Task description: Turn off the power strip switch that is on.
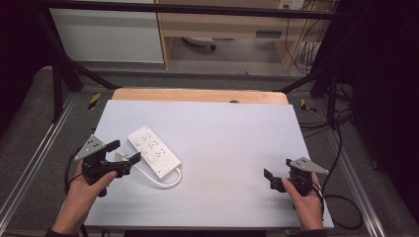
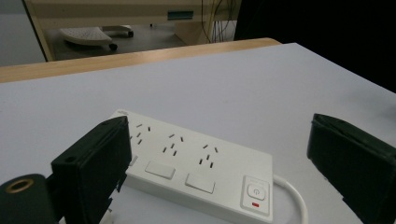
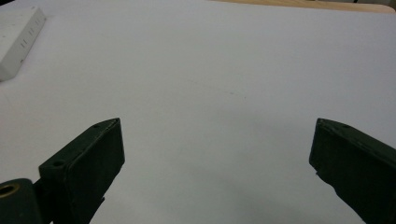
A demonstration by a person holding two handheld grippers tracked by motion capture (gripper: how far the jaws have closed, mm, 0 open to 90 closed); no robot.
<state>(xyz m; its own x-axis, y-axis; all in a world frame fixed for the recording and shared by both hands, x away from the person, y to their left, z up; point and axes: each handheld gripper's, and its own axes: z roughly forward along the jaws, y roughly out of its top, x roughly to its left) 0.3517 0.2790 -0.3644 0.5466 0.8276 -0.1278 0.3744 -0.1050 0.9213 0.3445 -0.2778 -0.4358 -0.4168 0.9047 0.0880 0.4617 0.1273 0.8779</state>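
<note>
A white power strip [image 1: 153, 150] with several sockets lies on the left part of the white table [image 1: 227, 133], its white cable [image 1: 168, 180] looping off its near end. My left gripper [image 1: 123, 152] is open just left of the strip, with a small white plug-like piece [image 1: 120, 157] lying between its jaws. In the left gripper view the strip [image 2: 196, 163] sits just ahead of the open left gripper [image 2: 217, 140], its switch buttons and red-lit power button facing me. My right gripper [image 1: 277, 168] is open at the near right over bare table, with nothing in it [image 3: 215, 135]. The strip's end [image 3: 18, 37] shows far off.
A wooden table edge [image 1: 197, 95] runs along the far side of the white surface. Black frame posts [image 1: 59, 74] stand at both far corners. Cables [image 1: 341, 197] trail on the grey floor to the right. A desk and a chair base [image 1: 200, 43] stand beyond.
</note>
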